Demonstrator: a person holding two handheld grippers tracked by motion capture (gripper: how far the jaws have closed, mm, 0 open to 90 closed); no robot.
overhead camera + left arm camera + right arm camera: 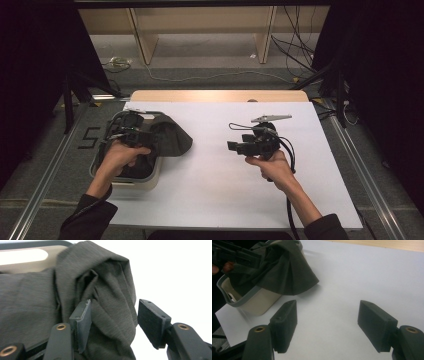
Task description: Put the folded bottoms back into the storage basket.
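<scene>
Where the high view looks down on the white table [220, 175], the left gripper [131, 131] hangs over a beige basket [150, 179] near the table's left edge, held by the person's left hand [116, 159]. A dark grey cloth [172, 137] lies in the basket and spills over its right rim onto the table. Well apart, on the right half of the table, the right hand [275, 167] holds the right gripper [235, 146], whose jaws point left toward the basket with nothing between them.

Along the left gripper [113, 321] in its own view, the two black jaws stand parted. The cloth [100, 290] hangs bunched in folds just behind them; the left pad [81, 325] lies against the fabric, while the right pad [152, 322] stands clear over the white table [175, 272]. The pads do not squeeze the cloth. The basket's rim [30, 263] shows at the upper left.

From the right gripper [327, 322] in its own view, the jaws are spread wide over the bare table [352, 282], empty. Farther off at the upper left, the basket [257, 302] sits with the cloth [287, 272] draped over its near rim, its edge resting on the table, and the left gripper [234, 255] is above it.
</scene>
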